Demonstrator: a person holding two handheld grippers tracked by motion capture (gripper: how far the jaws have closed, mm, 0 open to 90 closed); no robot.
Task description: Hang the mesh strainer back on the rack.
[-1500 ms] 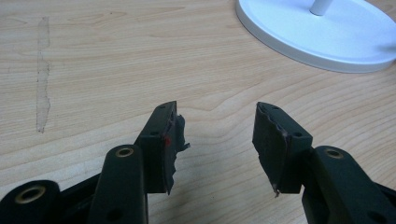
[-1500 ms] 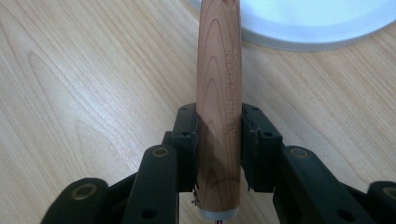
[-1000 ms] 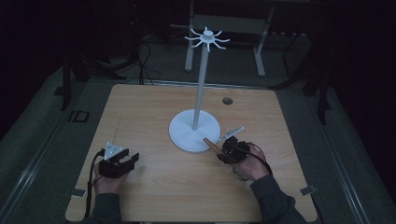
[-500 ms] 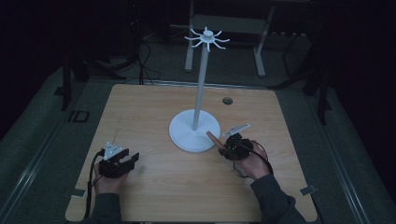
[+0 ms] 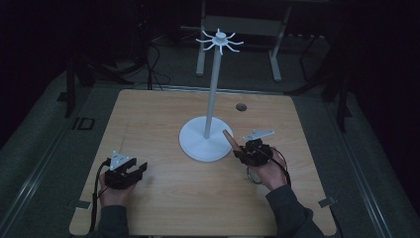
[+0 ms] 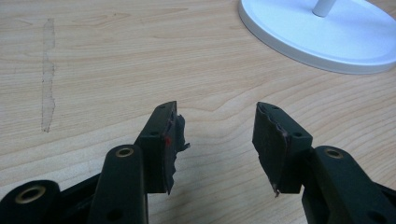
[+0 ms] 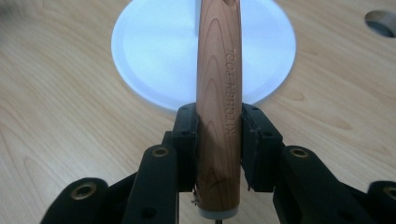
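Note:
A white stand (image 5: 207,141) with a round base, a tall pole and a ring of hooks at its top (image 5: 219,41) rises from the middle of the wooden table (image 5: 163,114). My right gripper (image 5: 242,151) is shut on a wooden handle (image 7: 218,88) stamped KITCHEN TOOL, whose tip (image 5: 229,136) points up and left over the rim of the stand's base (image 7: 154,51). My left gripper (image 5: 134,171) rests at the table's front left, open, with bare wood between its worn pads (image 6: 173,135). The stand's base (image 6: 327,32) lies ahead to its right.
A small round hole (image 5: 241,107) sits in the tabletop behind the stand. Cables (image 5: 153,64) and metal frame legs (image 5: 277,49) stand on the dark floor beyond the far edge. A pale scuff (image 6: 46,74) marks the wood in front of the left gripper.
My right gripper with the wooden handle has drifted slightly right and toward the table's front. The left gripper has stayed where it was.

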